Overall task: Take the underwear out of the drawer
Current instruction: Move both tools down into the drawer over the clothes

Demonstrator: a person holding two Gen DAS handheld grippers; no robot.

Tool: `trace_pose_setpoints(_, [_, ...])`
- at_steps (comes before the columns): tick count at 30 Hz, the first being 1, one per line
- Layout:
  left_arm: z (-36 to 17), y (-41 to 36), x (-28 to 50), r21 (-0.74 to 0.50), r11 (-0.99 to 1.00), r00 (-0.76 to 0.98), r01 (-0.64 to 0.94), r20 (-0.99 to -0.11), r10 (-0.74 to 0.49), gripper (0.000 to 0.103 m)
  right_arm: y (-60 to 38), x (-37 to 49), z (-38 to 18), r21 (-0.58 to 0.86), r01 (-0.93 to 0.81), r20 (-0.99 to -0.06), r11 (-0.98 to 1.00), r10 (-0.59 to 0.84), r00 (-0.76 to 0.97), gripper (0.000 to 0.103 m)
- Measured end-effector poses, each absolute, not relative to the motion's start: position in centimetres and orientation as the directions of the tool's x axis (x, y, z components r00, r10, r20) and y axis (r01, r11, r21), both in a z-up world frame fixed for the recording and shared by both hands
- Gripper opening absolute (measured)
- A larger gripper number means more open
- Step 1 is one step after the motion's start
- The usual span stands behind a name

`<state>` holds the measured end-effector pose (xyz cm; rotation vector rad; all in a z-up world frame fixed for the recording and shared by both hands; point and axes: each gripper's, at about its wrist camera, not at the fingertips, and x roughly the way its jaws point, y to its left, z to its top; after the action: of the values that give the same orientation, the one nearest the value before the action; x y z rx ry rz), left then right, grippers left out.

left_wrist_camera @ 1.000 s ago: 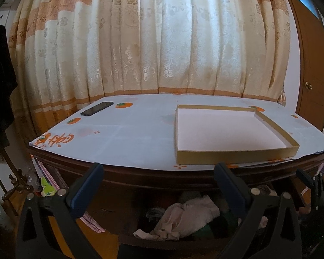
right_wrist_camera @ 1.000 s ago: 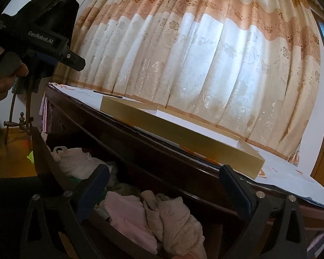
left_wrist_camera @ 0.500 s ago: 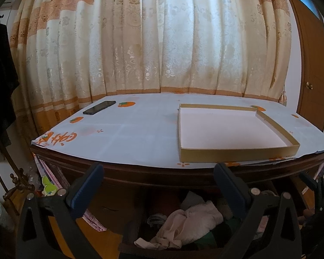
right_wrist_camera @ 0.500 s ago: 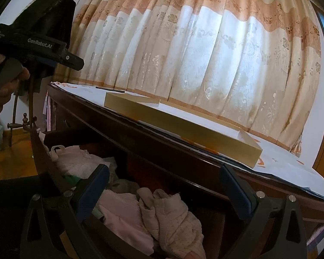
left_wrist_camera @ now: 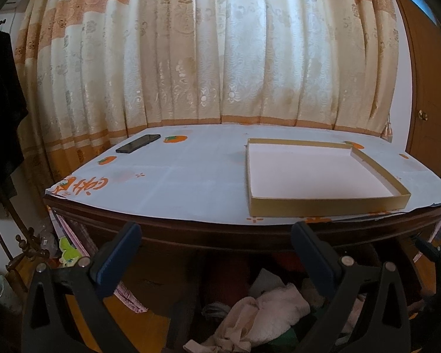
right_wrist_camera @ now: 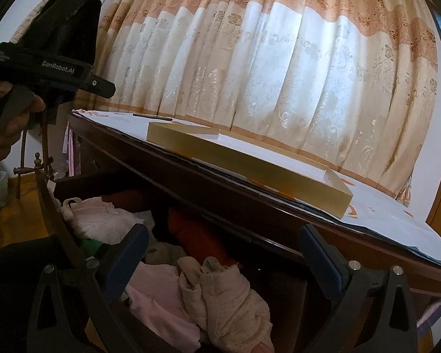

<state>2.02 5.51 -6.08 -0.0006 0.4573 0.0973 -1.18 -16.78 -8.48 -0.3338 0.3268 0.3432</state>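
Two hand-held grippers (left_wrist_camera: 214, 253) (right_wrist_camera: 223, 253) — both wide open, empty, one drawer (right_wrist_camera: 73, 253), one box (left_wrist_camera: 323, 203)

1. The table (left_wrist_camera: 191, 182) stands in front of the curtain (left_wrist_camera: 220, 58).
2. On the table, the shallow box (left_wrist_camera: 317, 176) lies to the right and the phone (left_wrist_camera: 138, 143) to the far left.
3. The open drawer (right_wrist_camera: 58, 223) sits below the table edge.
4. The underwear (right_wrist_camera: 223, 300) lies in the drawer among other clothes.
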Motion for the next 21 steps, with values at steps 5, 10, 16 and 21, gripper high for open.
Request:
trace_pose_setpoints(5, [-6.2,5.9,1.9,0.02,0.995,0.893,-0.099,-0.44,0.097,0.103,-17.0,-1.3,-8.3,-0.227,-0.386,-0.384,0.894,0.282,0.879,0.102])
trace_pose_setpoints(10, [-6.2,5.9,1.9,0.019,0.995,0.892,-0.098,-0.442,0.096,0.103,-16.8,-1.7,-8.3,-0.229,-0.4,-0.4,0.887,0.289,0.87,0.102])
trace_pose_setpoints(16, [-6.3,6.7,1.8,0.015,0.994,0.892,-0.112,-0.439,0.107,0.103,-17.2,-1.8,-8.1,-0.203,-0.409,-0.422,0.89,0.298,0.856,0.102])
trace_pose_setpoints(21, [-6.4,7.6,1.8,0.007,0.992,0.89,-0.129,-0.44,0.119,0.103,-17.0,-2.3,-8.1,-0.211,-0.42,-0.433,0.883,0.301,0.85,0.102])
